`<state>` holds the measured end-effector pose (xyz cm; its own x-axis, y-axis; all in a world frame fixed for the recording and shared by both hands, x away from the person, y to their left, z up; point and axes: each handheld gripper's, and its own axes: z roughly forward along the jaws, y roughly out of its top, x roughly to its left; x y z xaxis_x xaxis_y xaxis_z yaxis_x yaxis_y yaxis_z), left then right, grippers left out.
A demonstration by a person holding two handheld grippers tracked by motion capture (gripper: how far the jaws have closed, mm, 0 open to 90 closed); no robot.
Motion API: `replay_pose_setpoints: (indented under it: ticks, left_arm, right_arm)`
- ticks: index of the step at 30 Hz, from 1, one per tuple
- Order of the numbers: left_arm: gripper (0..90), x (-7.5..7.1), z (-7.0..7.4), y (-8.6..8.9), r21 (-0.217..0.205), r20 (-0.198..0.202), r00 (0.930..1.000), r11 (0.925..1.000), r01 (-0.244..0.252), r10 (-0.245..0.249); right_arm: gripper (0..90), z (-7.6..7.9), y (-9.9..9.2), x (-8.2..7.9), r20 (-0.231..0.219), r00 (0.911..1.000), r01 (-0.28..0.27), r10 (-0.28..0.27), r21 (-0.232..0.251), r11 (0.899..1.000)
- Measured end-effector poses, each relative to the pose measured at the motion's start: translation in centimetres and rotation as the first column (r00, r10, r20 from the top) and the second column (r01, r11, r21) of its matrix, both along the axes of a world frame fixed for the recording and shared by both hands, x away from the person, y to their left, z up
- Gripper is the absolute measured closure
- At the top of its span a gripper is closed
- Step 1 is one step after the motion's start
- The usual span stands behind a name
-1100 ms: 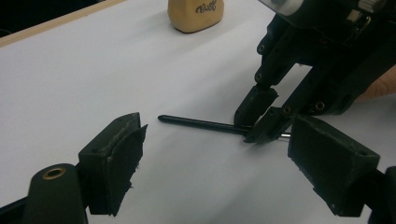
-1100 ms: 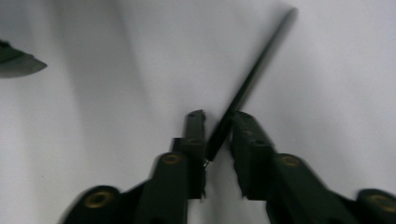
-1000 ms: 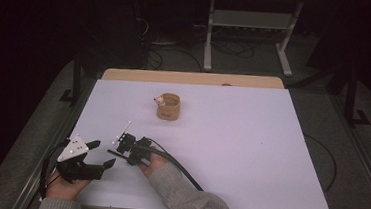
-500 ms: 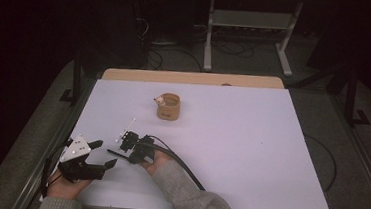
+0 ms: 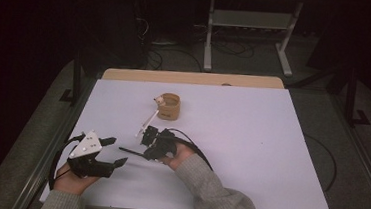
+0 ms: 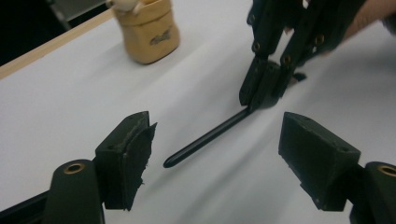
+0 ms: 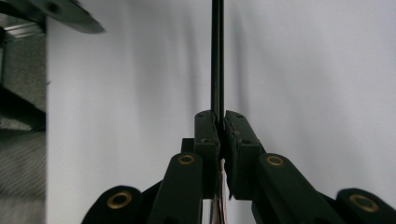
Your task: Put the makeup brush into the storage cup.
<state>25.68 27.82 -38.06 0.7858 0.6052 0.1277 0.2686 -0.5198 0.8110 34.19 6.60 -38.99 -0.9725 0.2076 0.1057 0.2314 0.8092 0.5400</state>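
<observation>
Since a second ago, barely any shift: both my hands hold near the table's front-left. Left gripper [image 5: 114,151] jaws wide apart, holding nothing. Thin black rod [image 6: 205,137] lies between and beyond them, clamped by my right gripper [image 5: 145,153], jaws closed. Farther back, tan round wooden cup [image 5: 169,106] on white table [image 5: 251,140].

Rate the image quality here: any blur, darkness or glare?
High view: white table evenly lit, surroundings dark, no glare. Left gripper view: black stick sharp, tan cup slightly soft. Right gripper view: the right hand-held gripper is fairly sharp, left edge blurred.
</observation>
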Motion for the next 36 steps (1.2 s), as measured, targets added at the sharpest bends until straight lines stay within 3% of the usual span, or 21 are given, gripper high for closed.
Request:
replay_pose_setpoints:
  ticks: [4, 8, 11, 16, 17, 18, 20, 21, 22, 23, 25, 26, 27, 28, 30, 32, 35, 36]
  left_arm:
    - [29.4, 0.6, 0.8, -1.5, 0.06, -0.001, 0.9971, 0.9953, 0.076, -0.076]
    - [33.7, 1.3, 1.4, -2.9, 0.131, -0.015, 0.9897, 0.9811, 0.143, -0.142]
    - [37.6, 1.6, 1.7, -4.1, 0.136, -0.035, 0.9799, 0.9705, 0.199, -0.196]
    - [45.3, 2.1, 1.8, -6.1, 0.174, -0.089, 0.9548, 0.9395, 0.295, -0.284]
    - [48.3, 2.1, 1.8, -6.1, 0.174, -0.089, 0.9548, 0.9395, 0.295, -0.284]
    - [50.8, 2.3, 1.6, -6.8, 0.182, -0.114, 0.943, 0.9265, 0.329, -0.313]
    - [55.8, 2.5, 1.5, -7.3, 0.181, -0.151, 0.9283, 0.9138, 0.364, -0.34]
    - [58.4, 2.5, 1.5, -7.3, 0.181, -0.151, 0.9283, 0.9138, 0.364, -0.34]
    - [60.4, 2.6, 1.3, -7.8, 0.181, -0.18, 0.9156, 0.9027, 0.39, -0.36]
    - [63.6, 2.5, 1.2, -8.0, 0.183, -0.194, 0.9079, 0.8955, 0.406, -0.372]
    - [77.0, 2.5, 1.2, -8.2, 0.209, -0.201, 0.8968, 0.8771, 0.432, -0.394]
    - [79.5, 2.5, 1.2, -8.3, 0.208, -0.216, 0.889, 0.8706, 0.446, -0.404]
    - [80.8, 2.5, 1.2, -8.3, 0.208, -0.216, 0.889, 0.8706, 0.446, -0.404]
    - [81.9, 2.5, 1.1, -8.4, 0.204, -0.228, 0.8761, 0.8591, 0.469, -0.425]
    - [83.4, 2.3, 1.0, -8.6, 0.205, -0.226, 0.8737, 0.8557, 0.475, -0.431]
    - [83.6, 2.3, 1.2, -8.5, 0.183, -0.226, 0.8703, 0.8585, 0.479, -0.438]
    - [83.7, 2.3, 1.3, -8.3, 0.187, -0.215, 0.8724, 0.8581, 0.478, -0.439]
    - [83.7, 2.3, 1.4, -8.1, 0.183, -0.216, 0.8756, 0.863, 0.471, -0.432]
  right_arm:
    - [83.3, 1.6, -1.6, -0.3, 0.029, 0.9986, -0.044, 0.044, 0.009, 0.999]
    - [83.3, 3.0, -2.9, -0.6, 0.035, 0.9949, -0.095, 0.095, 0.003, 0.995]
    - [83.3, 3.6, -3.9, -0.8, 0.03, 0.9929, -0.115, 0.115, -0.002, 0.993]
    - [83.2, 4.2, -5.1, -1.0, 0.024, 0.9881, -0.152, 0.152, 0.007, 0.988]
    - [83.2, 4.2, -5.1, -1.0, 0.024, 0.9881, -0.152, 0.152, 0.007, 0.988]
    - [83.3, 4.3, -5.4, -1.3, 0.02, 0.9858, -0.167, 0.167, 0.009, 0.986]
    - [83.3, 4.3, -5.6, -1.5, 0.026, 0.9834, -0.18, 0.18, 0.003, 0.984]
    - [83.3, 4.3, -5.7, -1.5, 0.025, 0.9828, -0.183, 0.183, -0.004, 0.983]
    - [83.3, 4.3, -5.9, -1.6, 0.027, 0.9817, -0.188, 0.188, -0.01, 0.982]
    - [83.3, 4.2, -6.0, -1.6, 0.031, 0.9796, -0.198, 0.199, -0.012, 0.98]
    - [83.2, 4.1, -6.2, -1.8, 0.022, 0.9755, -0.219, 0.219, -0.014, 0.976]
    - [83.2, 4.1, -6.2, -1.9, 0.023, 0.9724, -0.232, 0.232, -0.012, 0.973]
    - [83.2, 4.1, -6.3, -2.0, 0.028, 0.9711, -0.237, 0.237, -0.015, 0.971]
    - [83.2, 4.1, -6.4, -2.1, 0.029, 0.9701, -0.241, 0.241, -0.015, 0.97]
    - [82.6, 4.1, -6.6, -2.3, 0.033, 0.9676, -0.25, 0.25, -0.01, 0.968]
    - [81.5, 4.1, -7.1, -2.1, 0.031, 0.9712, -0.237, 0.236, 0.03, 0.971]
    - [76.6, 4.0, -8.1, -1.9, 0.017, 0.9742, -0.226, 0.225, 0.064, 0.972]
    - [75.3, 3.9, -8.4, -1.7, 0.01, 0.9741, -0.226, 0.226, 0.065, 0.972]
